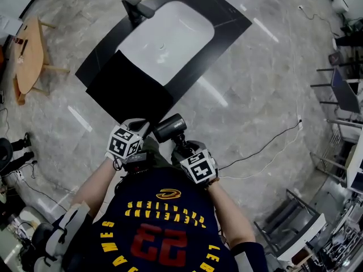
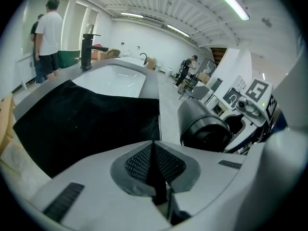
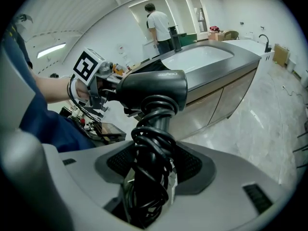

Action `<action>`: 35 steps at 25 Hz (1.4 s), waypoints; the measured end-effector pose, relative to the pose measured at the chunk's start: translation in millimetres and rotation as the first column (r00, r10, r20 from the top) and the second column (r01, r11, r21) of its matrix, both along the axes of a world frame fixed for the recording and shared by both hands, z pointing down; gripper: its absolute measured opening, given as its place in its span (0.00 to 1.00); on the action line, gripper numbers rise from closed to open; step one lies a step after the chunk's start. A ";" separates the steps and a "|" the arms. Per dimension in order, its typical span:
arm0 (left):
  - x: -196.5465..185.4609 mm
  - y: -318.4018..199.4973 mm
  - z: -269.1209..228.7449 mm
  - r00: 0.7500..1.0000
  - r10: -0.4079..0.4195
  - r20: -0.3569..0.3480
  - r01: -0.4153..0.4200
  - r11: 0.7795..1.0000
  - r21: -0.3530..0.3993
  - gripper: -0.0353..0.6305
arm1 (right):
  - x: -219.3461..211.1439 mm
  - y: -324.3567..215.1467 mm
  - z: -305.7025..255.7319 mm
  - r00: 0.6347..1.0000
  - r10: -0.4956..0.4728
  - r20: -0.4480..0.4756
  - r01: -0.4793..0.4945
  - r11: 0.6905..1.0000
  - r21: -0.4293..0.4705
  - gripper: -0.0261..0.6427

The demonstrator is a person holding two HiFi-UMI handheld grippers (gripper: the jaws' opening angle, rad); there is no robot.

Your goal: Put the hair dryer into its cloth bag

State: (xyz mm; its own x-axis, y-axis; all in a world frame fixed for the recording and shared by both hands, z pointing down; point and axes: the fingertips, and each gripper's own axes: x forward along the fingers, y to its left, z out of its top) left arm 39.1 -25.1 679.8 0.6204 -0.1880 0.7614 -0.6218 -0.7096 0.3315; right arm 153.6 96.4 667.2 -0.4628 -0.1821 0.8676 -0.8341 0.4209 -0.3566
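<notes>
The black cloth bag (image 1: 130, 92) lies flat on the dark counter's near corner, beside the sink. My left gripper (image 1: 143, 131) sits at the bag's near edge. In the left gripper view its jaws (image 2: 153, 146) are pressed together with a thin fold of the black bag (image 2: 86, 124) pinched between the pads. My right gripper (image 1: 181, 151) is shut on the handle of the black hair dryer (image 1: 170, 128), whose cord is coiled round the handle (image 3: 151, 143). The dryer's barrel (image 3: 154, 88) points toward the left gripper and hangs off the counter's edge, just right of the bag.
A white sink (image 1: 167, 41) with a black faucet (image 1: 135, 5) fills the counter (image 1: 227, 21) beyond the bag. A person (image 3: 159, 25) stands at the counter's far end. A wooden table (image 1: 28, 55) is at the left. Cables (image 1: 266, 146) run over the marble floor.
</notes>
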 end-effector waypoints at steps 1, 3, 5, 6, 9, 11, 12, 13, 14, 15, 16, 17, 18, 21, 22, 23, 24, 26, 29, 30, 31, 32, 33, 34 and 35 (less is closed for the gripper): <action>-0.7 -1.8 -3.6 1.000 -0.008 -0.016 0.008 1.000 -0.002 0.07 | -1.5 -0.6 1.1 1.000 -0.009 -0.006 0.009 1.000 -0.001 0.41; -1.4 -3.5 -11.4 0.999 -0.010 -0.048 0.010 1.000 -0.001 0.07 | -4.1 -0.5 5.0 1.000 -0.023 -0.016 0.023 1.000 -0.008 0.41; -0.5 -3.3 -20.0 0.997 -0.006 -0.083 0.006 1.000 -0.001 0.07 | -6.0 -0.4 10.7 0.999 -0.031 -0.026 0.031 0.999 -0.020 0.41; 0.1 -3.3 -24.4 0.995 -0.005 -0.098 0.005 1.000 0.000 0.07 | -6.8 -0.8 13.6 0.999 -0.035 -0.032 0.035 0.999 -0.025 0.41; 1.7 -4.6 -36.9 0.992 -0.006 -0.125 0.007 1.000 0.008 0.07 | -10.8 -4.8 20.2 0.998 -0.053 -0.044 0.051 0.998 -0.034 0.41; 2.2 -6.4 -45.1 0.990 -0.010 -0.140 0.012 1.000 0.016 0.07 | -14.8 -9.2 22.7 0.997 -0.064 -0.048 0.062 0.997 -0.037 0.41; 2.2 -7.6 -49.0 0.989 -0.011 -0.146 0.015 1.000 0.021 0.07 | -16.9 -12.1 23.5 0.996 -0.068 -0.050 0.066 0.997 -0.036 0.41; 1.8 -8.6 -52.4 0.988 -0.012 -0.151 0.016 1.000 0.027 0.07 | -18.9 -15.6 23.8 0.996 -0.072 -0.052 0.070 0.997 -0.033 0.41; 1.1 -9.3 -55.4 0.988 -0.012 -0.156 0.017 0.999 0.031 0.07 | -20.9 -19.4 23.7 0.995 -0.077 -0.056 0.076 0.997 -0.028 0.41; 0.0 -9.5 -58.1 0.987 -0.012 -0.159 0.017 0.999 0.034 0.07 | -22.9 -23.4 23.5 0.995 -0.084 -0.060 0.082 0.996 -0.021 0.41; -1.3 -9.5 -60.6 0.986 -0.011 -0.164 0.018 0.999 0.037 0.07 | -25.4 -27.5 23.9 0.994 -0.092 -0.064 0.091 0.996 -0.011 0.41; -2.8 -9.3 -63.2 0.986 -0.012 -0.168 0.018 0.999 0.039 0.07 | -28.7 -31.7 25.2 0.993 -0.102 -0.066 0.103 0.995 0.001 0.41; -4.6 -9.2 -65.9 0.985 -0.013 -0.173 0.020 0.999 0.042 0.07 | -32.4 -36.0 27.4 0.991 -0.115 -0.068 0.116 0.993 0.013 0.41; -9.5 -9.9 -72.9 0.982 -0.019 -0.186 0.029 0.998 0.051 0.07 | -41.8 -49.1 31.1 0.985 -0.150 -0.082 0.153 0.988 0.030 0.41; -10.6 -10.2 -74.3 0.982 -0.021 -0.188 0.032 0.998 0.053 0.07 | -44.8 -52.9 31.3 0.983 -0.160 -0.085 0.163 0.986 0.031 0.41; -11.4 -10.5 -75.3 0.982 -0.024 -0.190 0.035 0.998 0.054 0.07 | -48.2 -56.4 31.4 0.982 -0.170 -0.086 0.173 0.984 0.032 0.41; -12.0 -10.7 -76.1 0.981 -0.027 -0.191 0.038 0.998 0.054 0.07 | -51.9 -59.6 31.3 0.980 -0.180 -0.086 0.184 0.982 0.034 0.41; -12.4 -11.0 -77.8 0.980 -0.036 -0.196 0.047 0.998 0.051 0.07 | -59.9 -65.3 31.2 0.976 -0.201 -0.085 0.205 0.978 0.037 0.41; -10.9 -9.8 -79.4 0.979 -0.037 -0.202 0.047 0.998 0.049 0.07 | -72.0 -73.7 33.2 0.971 -0.223 -0.084 0.227 0.973 0.039 0.41; -10.1 -9.0 -79.6 0.979 -0.030 -0.201 0.041 0.998 0.051 0.07 | -75.7 -77.2 34.1 0.970 -0.226 -0.085 0.230 0.972 0.040 0.41; -9.5 -8.3 -80.1 0.980 -0.024 -0.199 0.035 0.998 0.055 0.07 | -79.1 -81.3 34.8 0.970 -0.228 -0.087 0.233 0.972 0.041 0.41; -9.1 -8.0 -80.9 0.980 -0.019 -0.198 0.031 0.998 0.059 0.07 | -82.1 -85.8 35.4 0.969 -0.230 -0.092 0.234 0.971 0.043 0.41; -9.2 -8.2 -82.0 0.980 -0.017 -0.198 0.030 0.998 0.062 0.07 | -84.8 -90.7 35.7 0.968 -0.230 -0.097 0.236 0.971 0.045 0.41; -9.9 -8.8 -83.2 0.980 -0.018 -0.198 0.031 0.997 0.064 0.07 | -87.6 -96.0 35.8 0.968 -0.230 -0.100 0.236 0.971 0.048 0.41; -10.9 -9.8 -84.3 0.980 -0.021 -0.199 0.034 0.997 0.065 0.07 | -90.5 -101.8 35.8 0.968 -0.229 -0.102 0.235 0.971 0.050 0.41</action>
State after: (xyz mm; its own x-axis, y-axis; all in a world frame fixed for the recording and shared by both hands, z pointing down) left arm 28.2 -34.9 595.5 0.7514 -0.2541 0.6090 -0.5683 -0.7182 0.4015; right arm 63.1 -5.4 703.0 -0.4152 -0.1334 0.8999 -0.7395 0.6257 -0.2484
